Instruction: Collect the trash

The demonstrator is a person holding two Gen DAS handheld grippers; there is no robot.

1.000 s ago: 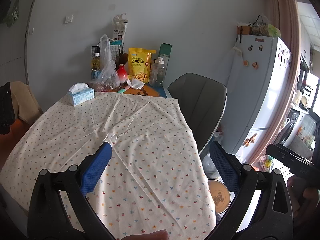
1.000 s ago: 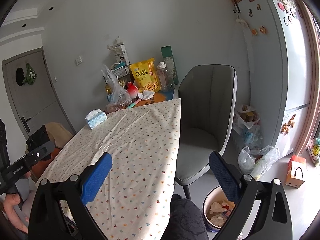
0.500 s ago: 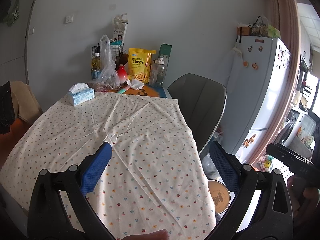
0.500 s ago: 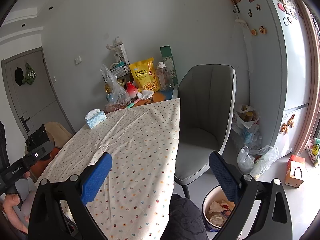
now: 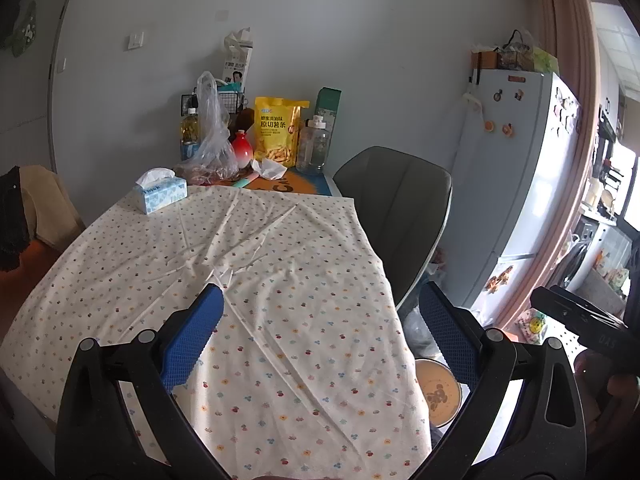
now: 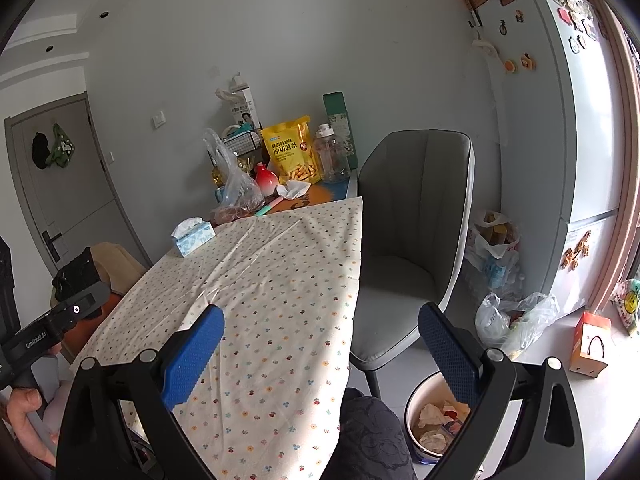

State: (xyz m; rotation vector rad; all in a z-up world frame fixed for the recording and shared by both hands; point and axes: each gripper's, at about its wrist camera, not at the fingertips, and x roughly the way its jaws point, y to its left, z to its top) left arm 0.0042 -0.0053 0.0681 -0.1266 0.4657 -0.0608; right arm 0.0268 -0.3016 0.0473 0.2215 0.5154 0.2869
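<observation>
While both of my tools hang idle over the table, the collection step is between pickups, with nothing in hand.

I find the left gripper (image 5: pixel 320 320) with its blue-padded jaws spread wide and empty above the cream tablecloth printed with small flowers (image 5: pixel 280 280); the right gripper (image 6: pixel 320 332) stands likewise apart and empty, over the table's right edge. The only loose trash I can identify is a crumpled white paper wad (image 5: pixel 270 168) at the far end of the table, just in front of the yellow snack bag (image 5: pixel 278 132), though at this range it may be a tissue. The round white waste bin (image 6: pixel 416 408), on the floor beside the grey upholstered chair (image 6: pixel 412 240), already holds crumpled paper. In my judgement the next move calls for a long forward reach to the wad, a closure on it, then carriage back to the bin.
</observation>
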